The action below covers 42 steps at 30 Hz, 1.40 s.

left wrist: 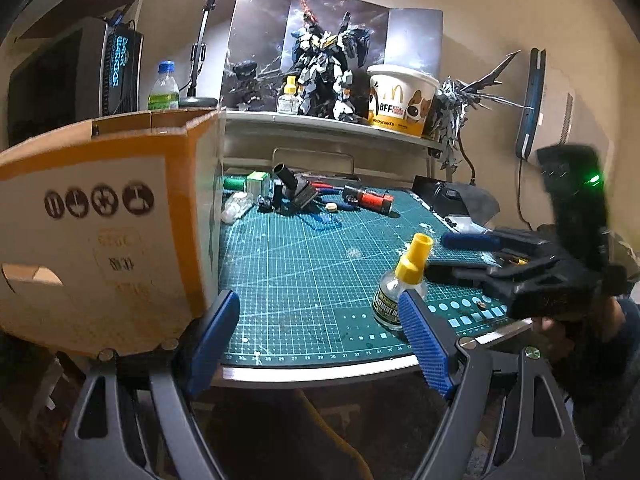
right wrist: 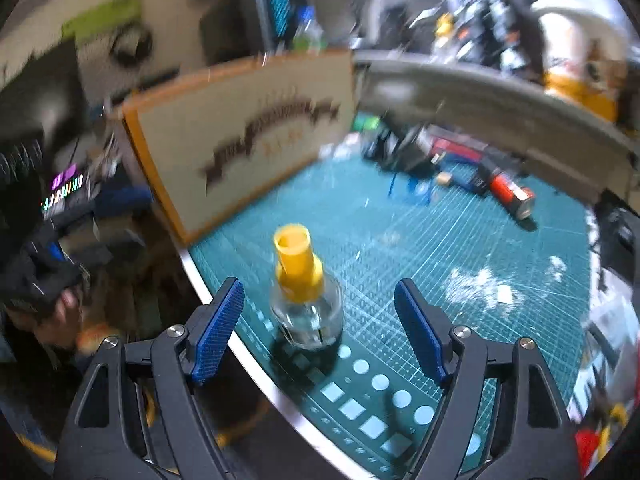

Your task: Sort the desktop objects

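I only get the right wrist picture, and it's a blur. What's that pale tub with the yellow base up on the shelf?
Observer: The left wrist view shows it sharply: a McDonald's bucket with a dog printed on it.
Visitor: And the dark jumble beside it?
Observer: A robot model, standing left of the bucket in front of a poster.
Visitor: Is the other claw holding anything?
Observer: No. The left claw is open and empty, close beside the cardboard box.

Cutting mat [left wrist: 304, 280]: middle lying bare, giving open passage. Cardboard box [left wrist: 100, 220] walling off the left edge. Yellow-capped bottle [right wrist: 306, 300] standing near the front edge. Tool clutter [left wrist: 304, 196] crowding the far side beneath the shelf [left wrist: 320, 124].
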Motion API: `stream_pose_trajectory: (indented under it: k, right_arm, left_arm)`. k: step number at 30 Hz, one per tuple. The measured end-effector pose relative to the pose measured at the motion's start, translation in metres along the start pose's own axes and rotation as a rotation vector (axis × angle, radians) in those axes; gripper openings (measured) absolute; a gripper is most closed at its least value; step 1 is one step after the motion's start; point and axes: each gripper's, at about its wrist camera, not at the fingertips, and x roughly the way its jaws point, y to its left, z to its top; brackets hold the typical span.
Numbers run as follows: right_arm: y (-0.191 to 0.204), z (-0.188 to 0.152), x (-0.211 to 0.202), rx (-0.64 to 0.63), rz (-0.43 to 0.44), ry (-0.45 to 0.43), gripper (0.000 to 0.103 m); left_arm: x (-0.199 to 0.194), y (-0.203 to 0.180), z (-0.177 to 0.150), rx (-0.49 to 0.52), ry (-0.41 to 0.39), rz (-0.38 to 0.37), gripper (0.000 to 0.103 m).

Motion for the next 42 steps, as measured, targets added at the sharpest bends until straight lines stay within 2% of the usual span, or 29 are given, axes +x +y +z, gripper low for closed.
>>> stream_pose_trajectory:
  k: [1, 3, 5, 6, 7, 12, 14, 20, 24, 27, 29, 31, 33, 35, 36, 37, 38, 42]
  right_arm:
    - [0.004, 0.002, -0.003, 0.010, -0.025, -0.026, 0.075]
    - [0.012, 0.007, -0.003, 0.029, -0.058, -0.053, 0.066]
    - [0.016, 0.013, 0.006, 0.041, -0.052, -0.047, 0.038]
    - [0.017, 0.014, 0.012, 0.047, -0.054, -0.035, 0.033]
    - [0.017, 0.015, 0.017, 0.052, -0.059, -0.025, 0.024]
    - [0.012, 0.018, 0.020, 0.023, 0.005, -0.015, 0.020]
    - [0.010, 0.025, 0.019, -0.061, 0.076, 0.007, 0.016]
    - [0.011, 0.052, 0.028, -0.296, 0.296, 0.091, 0.016]
    - [0.026, 0.056, 0.036, -0.497, 0.395, 0.128, 0.016]
    - [0.029, 0.053, 0.046, -0.571, 0.477, 0.151, 0.016]
    - [0.025, 0.052, 0.050, -0.564, 0.495, 0.130, 0.016]
    - [0.019, 0.050, 0.049, -0.531, 0.474, 0.119, 0.016]
    - [0.013, 0.050, 0.041, -0.486, 0.446, 0.095, 0.025]
    - [0.000, 0.050, 0.023, -0.394, 0.371, 0.030, 0.061]
    - [-0.007, 0.051, 0.014, -0.349, 0.332, -0.003, 0.070]
    - [-0.015, 0.047, 0.006, -0.298, 0.253, -0.025, 0.085]
    - [-0.022, 0.040, -0.004, -0.234, 0.134, -0.042, 0.094]
    - [-0.050, 0.009, -0.043, 0.025, -0.343, -0.106, 0.095]
  left_arm:
    - [0.002, -0.001, -0.002, 0.001, 0.005, 0.001, 0.082]
    - [0.005, -0.003, -0.005, 0.002, 0.015, 0.002, 0.082]
    - [0.007, -0.005, -0.006, 0.009, 0.023, 0.002, 0.082]
    - [0.007, -0.006, -0.007, 0.013, 0.026, -0.001, 0.082]
    - [0.007, -0.006, -0.007, 0.013, 0.028, -0.003, 0.082]
    - [0.003, -0.006, -0.009, 0.016, 0.028, -0.019, 0.082]
    - [0.005, -0.007, -0.009, 0.022, 0.030, -0.022, 0.082]
    - [0.009, -0.009, -0.010, 0.030, 0.044, -0.032, 0.082]
    - [0.011, -0.010, -0.011, 0.028, 0.048, -0.035, 0.082]
    - [0.014, -0.012, -0.010, 0.034, 0.048, -0.033, 0.082]
    - [0.014, -0.015, -0.009, 0.037, 0.049, -0.034, 0.082]
    - [0.014, -0.017, -0.009, 0.040, 0.045, -0.037, 0.082]
    - [0.014, -0.020, -0.009, 0.042, 0.040, -0.032, 0.082]
    - [0.015, -0.024, -0.008, 0.043, 0.030, -0.028, 0.082]
    - [0.016, -0.027, -0.007, 0.042, 0.019, -0.024, 0.082]
    - [0.016, -0.031, -0.006, 0.040, 0.008, -0.020, 0.082]
    - [0.018, -0.034, -0.005, 0.039, -0.008, -0.013, 0.082]
    - [0.027, -0.047, -0.003, 0.032, -0.063, -0.001, 0.082]
